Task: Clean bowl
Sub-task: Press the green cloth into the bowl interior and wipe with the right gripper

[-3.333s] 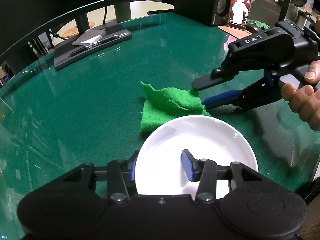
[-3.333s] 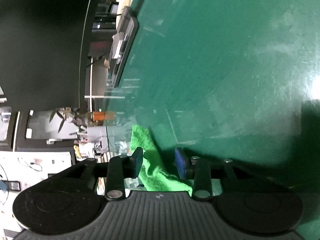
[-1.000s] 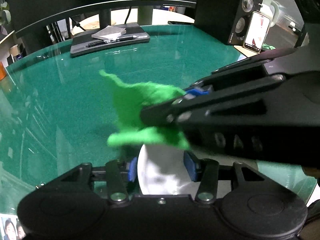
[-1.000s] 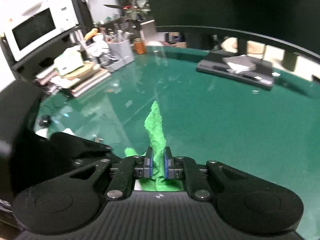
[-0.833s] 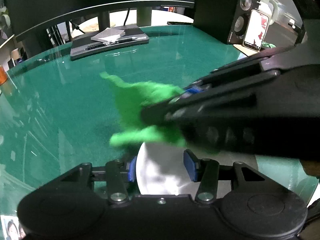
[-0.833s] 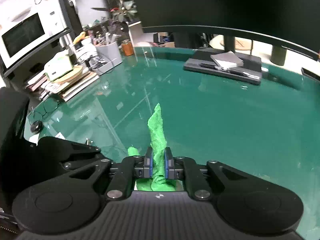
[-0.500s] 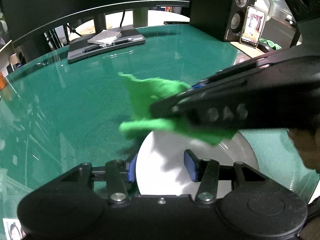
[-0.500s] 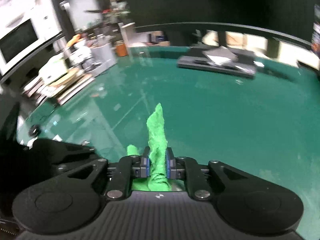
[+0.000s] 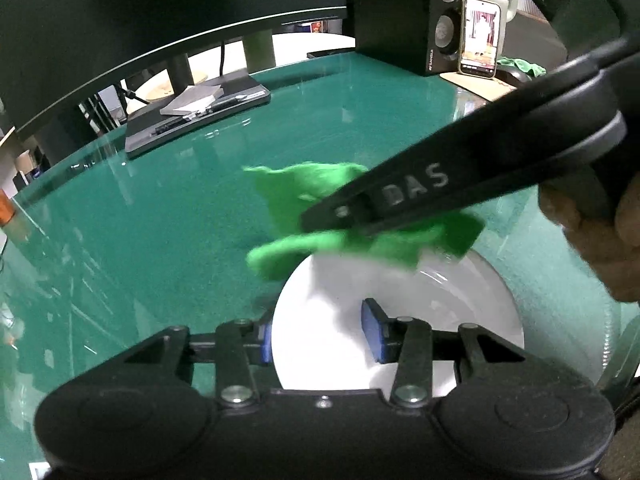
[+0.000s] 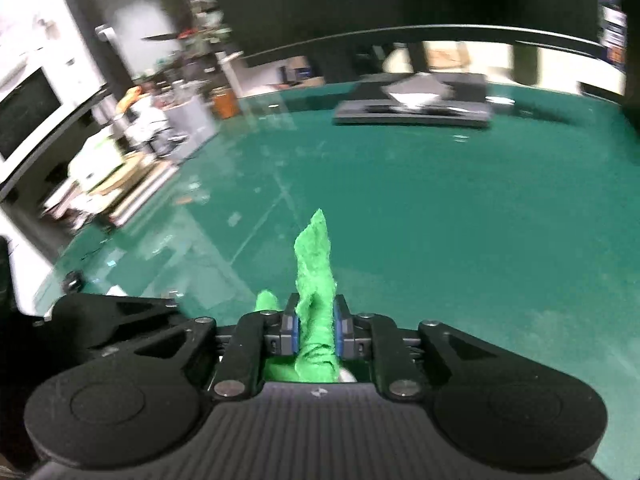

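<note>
A white bowl (image 9: pixel 472 300) sits low in the left wrist view on the green table. My left gripper (image 9: pixel 320 340) straddles its near left rim, one blue pad outside and one inside, and its jaws are closing on the bowl. My right gripper (image 9: pixel 320 216) reaches in from the right, shut on a crumpled green cloth (image 9: pixel 304 188) that hangs over the bowl's far rim. In the right wrist view the cloth (image 10: pixel 314 264) stands pinched between the right gripper (image 10: pixel 316 336) pads. Only a white sliver of the bowl (image 10: pixel 348 376) shows beneath.
A person's hand (image 9: pixel 592 248) holds the right gripper at the right edge. A dark monitor base with a grey notepad (image 9: pixel 196 112) stands at the back of the table. A speaker (image 9: pixel 400 20) and a lit phone (image 9: pixel 480 38) are at the back right.
The right gripper and the cloth have shifted to the right across the bowl's far side, uncovering more of the white inside. The bowl stays in place between the left jaws.
</note>
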Available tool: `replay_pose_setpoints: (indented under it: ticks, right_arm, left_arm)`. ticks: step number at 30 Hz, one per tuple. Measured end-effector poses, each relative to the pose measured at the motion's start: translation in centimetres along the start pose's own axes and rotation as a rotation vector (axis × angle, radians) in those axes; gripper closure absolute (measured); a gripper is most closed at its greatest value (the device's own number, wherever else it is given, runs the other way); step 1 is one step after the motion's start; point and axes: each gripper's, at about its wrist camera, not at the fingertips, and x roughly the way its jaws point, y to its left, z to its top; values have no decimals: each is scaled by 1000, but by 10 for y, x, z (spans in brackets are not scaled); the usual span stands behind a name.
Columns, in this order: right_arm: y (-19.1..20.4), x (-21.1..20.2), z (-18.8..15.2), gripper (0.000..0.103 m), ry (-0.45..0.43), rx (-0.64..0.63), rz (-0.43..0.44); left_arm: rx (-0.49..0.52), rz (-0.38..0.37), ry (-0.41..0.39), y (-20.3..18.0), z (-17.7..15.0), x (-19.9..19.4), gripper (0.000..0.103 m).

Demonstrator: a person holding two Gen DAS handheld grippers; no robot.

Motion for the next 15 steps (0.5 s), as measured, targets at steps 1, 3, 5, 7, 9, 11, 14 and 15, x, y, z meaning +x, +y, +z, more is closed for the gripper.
replay_pose_setpoints:
  ticks: [1,3,5,7,9,11,14,15]
  right_arm:
    - [-1,0,0,88,1,1,-8]
    - [4,0,-1,88,-6,-9,6]
    - [14,3,-1,88,-10,-33,54]
    - [26,6,-1,88,-8,-89,81]
    - [29,7,-1,88,-7,-112,80]
    - [19,6,0,88,-10,-68,61]
    - [4,0,-1,88,-17,-14,17]
    - [2,-2,-2,87,-16,-14,0]
  left_arm:
    - [1,0,0,0,0,0,62]
    - [4,0,1,-1,0,1,62]
    - [7,2,1,-1,0,1,62]
    - [9,4,1,-2,0,1,62]
    - [9,5,1,-2,0,0,62]
    - [8,4,1,-2,0,0,62]
    - [10,3,1,-2,1,1,61]
    - [10,2,1,-1,1,1,61]
